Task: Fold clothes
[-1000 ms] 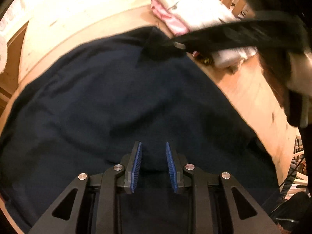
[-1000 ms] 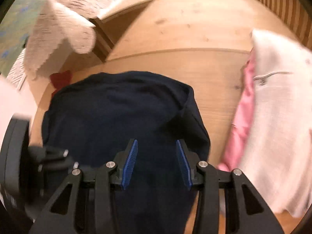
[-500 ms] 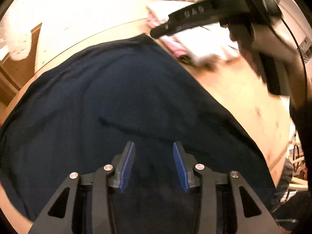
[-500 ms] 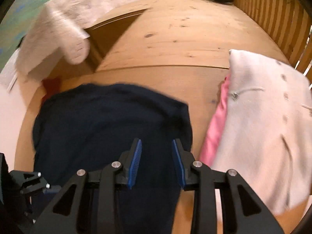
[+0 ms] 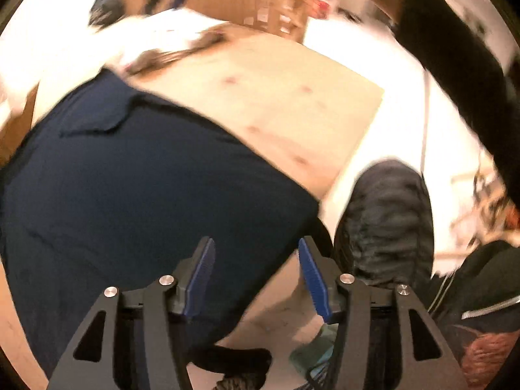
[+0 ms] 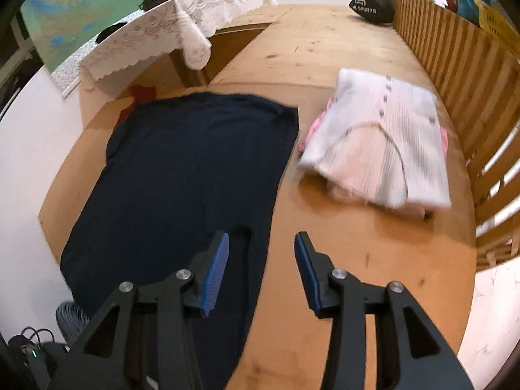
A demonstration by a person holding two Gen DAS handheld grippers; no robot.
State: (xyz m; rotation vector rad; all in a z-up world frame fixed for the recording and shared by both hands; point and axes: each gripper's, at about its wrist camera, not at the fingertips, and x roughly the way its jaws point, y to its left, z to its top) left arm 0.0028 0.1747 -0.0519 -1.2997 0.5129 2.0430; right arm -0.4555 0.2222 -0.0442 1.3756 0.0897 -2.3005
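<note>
Left wrist view: the picture is smeared by motion. The navy garment (image 5: 136,188) lies spread on the wooden table (image 5: 276,104), covering its left and lower part, with one edge running near the table's corner. The left gripper (image 5: 256,279) hangs above that edge; its jaws are opening, the blue pads well apart, with nothing pinched between them. A dark ribbed shoe (image 5: 386,221) shows on the floor just beyond the right finger. No container can be made out here.

Right wrist view: the navy garment (image 6: 195,175) lies flat on the wooden table (image 6: 357,260), folded into a long panel. Just right of it, apart, sits a folded stack: a white buttoned garment (image 6: 383,143) on top of a pink one (image 6: 313,128). A black drawstring bag (image 6: 372,1) sits closed at the table's far edge; its contents are hidden. The right gripper (image 6: 261,260) hovers over the garment's right edge, jaws opening, empty, touching nothing.
</note>
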